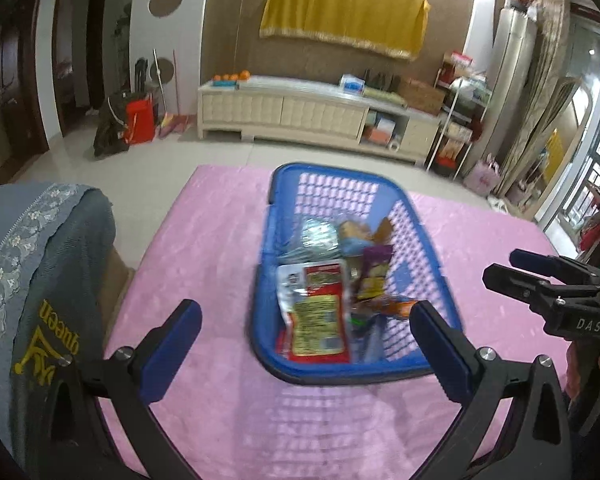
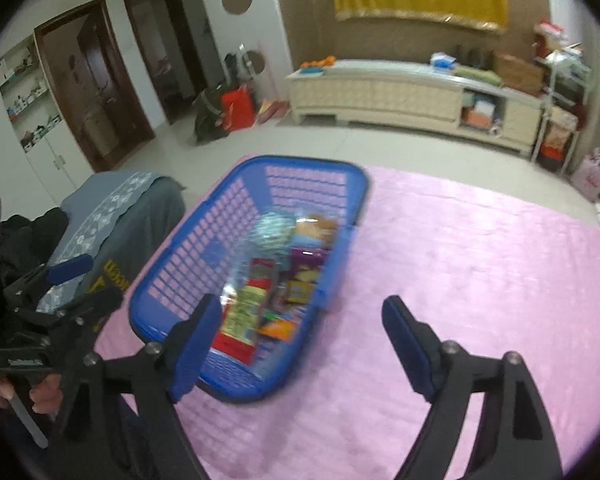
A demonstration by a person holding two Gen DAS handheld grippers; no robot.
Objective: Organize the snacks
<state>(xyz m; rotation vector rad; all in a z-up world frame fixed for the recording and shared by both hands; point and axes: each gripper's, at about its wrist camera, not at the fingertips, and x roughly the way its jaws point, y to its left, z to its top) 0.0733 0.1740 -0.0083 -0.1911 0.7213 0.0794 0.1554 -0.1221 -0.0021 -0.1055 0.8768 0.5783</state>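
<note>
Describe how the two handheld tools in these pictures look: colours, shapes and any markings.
Both are alike. The left tool has a black plastic frame with two curved arms forking outward, silver round screws at the joints, and flat blue pads lining the inner faces of its fingers. The right tool matches it; seen from the left wrist camera, its black body bears white letters "DAS". No cables or sleeves are visible.

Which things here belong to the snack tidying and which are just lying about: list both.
Job:
blue plastic lattice basket
red-and-yellow snack packet
purple snack packet
silvery-blue foil bag

Lying about:
grey embroidered cloth
red shopping bag
cream low cabinet
yellow wall cloth
</note>
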